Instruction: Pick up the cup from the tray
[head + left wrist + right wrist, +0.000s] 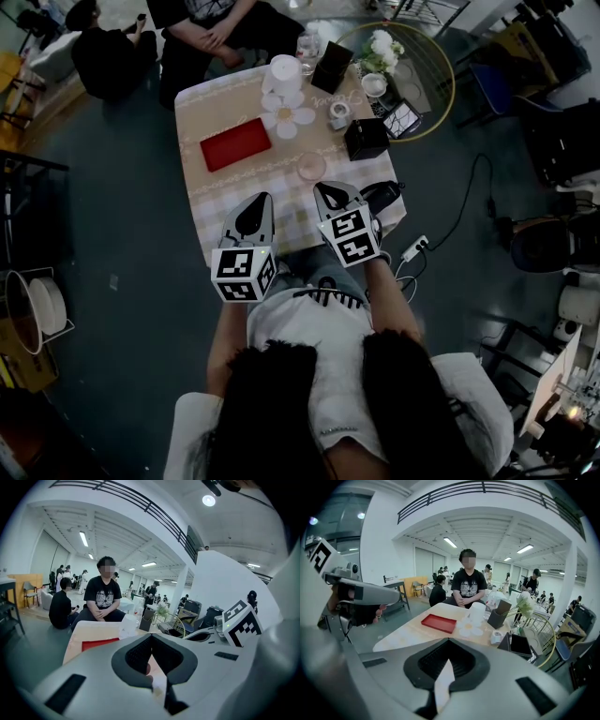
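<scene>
Open hall space with white beams and strip lights surrounds a small cloth-covered surface (212, 199), at whose near edge both tools are held.

The left gripper (263, 200) is seen with its fingers (137, 654) brought together at the tips, and nothing is clamped between them; only a sliver of the cloth shows through the gap behind the tips. The right gripper (325, 190) is likewise closed, its fingers (440, 659) meeting with nothing between them.

Just ahead of the right fingers, and slightly to their left, a clear pinkish glass (311, 167) is found on the cloth; no contact with it is shown. Ahead of the left fingers and a little to their left lies a red tray (235, 143), which appears bare. Farther ahead of both pairs of fingers a white cup (286, 73) stands at the far side of a flower-shaped mat (289, 118). To the right of the right fingers and somewhat ahead, a black box (366, 139) is set.

Which vessel is meant by the task cannot be settled, since nothing is seen resting in the red tray.

The task is judged to be at its very start: no cup is held or lifted. Left to be done are the opening of one pair of fingers, the reach forward, the closing on the cup and the lift.
</scene>
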A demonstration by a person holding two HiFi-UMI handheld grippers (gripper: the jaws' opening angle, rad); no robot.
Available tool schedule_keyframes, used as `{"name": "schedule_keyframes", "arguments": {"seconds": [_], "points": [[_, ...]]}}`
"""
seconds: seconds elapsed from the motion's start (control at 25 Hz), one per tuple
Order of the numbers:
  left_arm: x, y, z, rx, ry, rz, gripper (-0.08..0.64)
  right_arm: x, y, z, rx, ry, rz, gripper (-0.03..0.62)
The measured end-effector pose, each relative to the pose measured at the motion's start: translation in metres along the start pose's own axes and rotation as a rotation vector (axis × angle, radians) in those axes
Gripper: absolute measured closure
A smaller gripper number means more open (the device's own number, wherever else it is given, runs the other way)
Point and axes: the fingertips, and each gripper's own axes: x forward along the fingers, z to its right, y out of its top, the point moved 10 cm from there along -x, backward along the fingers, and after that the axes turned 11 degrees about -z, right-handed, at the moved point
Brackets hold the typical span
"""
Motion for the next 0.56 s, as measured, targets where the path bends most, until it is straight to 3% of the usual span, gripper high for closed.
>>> {"name": "schedule_keyframes", "arguments": {"seconds": [0.56], "points": [[0.002, -0.005, 0.007, -0.007, -0.027, -0.002, 0.552, -0.002, -0.014, -0.003, -0.001, 0.001, -0.014, 0.586]]}}
